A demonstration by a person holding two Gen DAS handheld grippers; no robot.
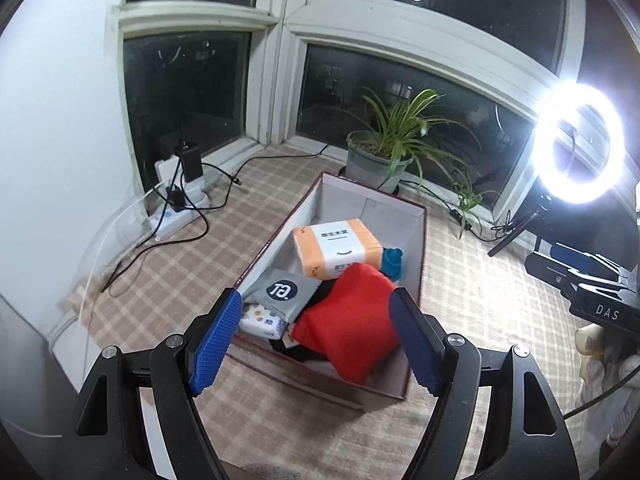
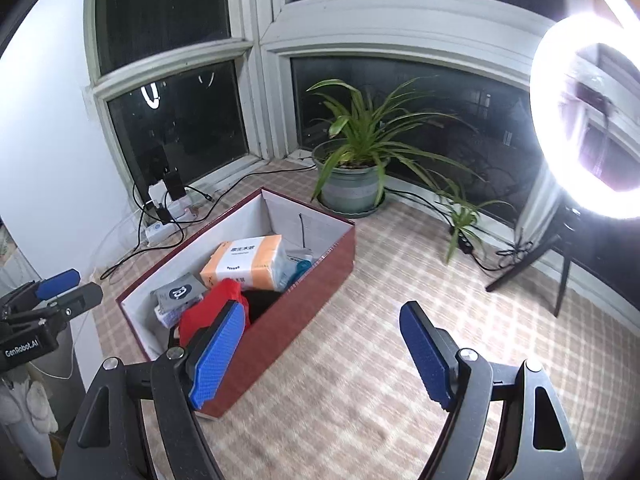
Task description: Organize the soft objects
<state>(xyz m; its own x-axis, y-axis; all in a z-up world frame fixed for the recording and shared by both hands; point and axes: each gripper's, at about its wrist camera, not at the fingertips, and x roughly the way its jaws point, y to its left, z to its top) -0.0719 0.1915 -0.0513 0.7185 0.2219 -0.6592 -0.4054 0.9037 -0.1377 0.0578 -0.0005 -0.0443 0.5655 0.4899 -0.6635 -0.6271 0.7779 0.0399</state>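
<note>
Red cloth bundle (image 1: 352, 320) sits in the maroon box (image 1: 344, 388) just ahead of the left gripper (image 1: 316, 340), jaws spread and empty; light, squashy, best pinched mid-fold; right gripper (image 2: 324, 352) likewise released.

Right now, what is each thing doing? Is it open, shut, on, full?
Left gripper: open, holding nothing, above the box.
Right gripper: open, empty, beside the box.
Storage box: lidless, partly filled.
Red cloth: lying in the box, bunched up.
Tissue pack: sealed, lying in the box.
Ring light: switched on.
Potted plant: upright.
</note>
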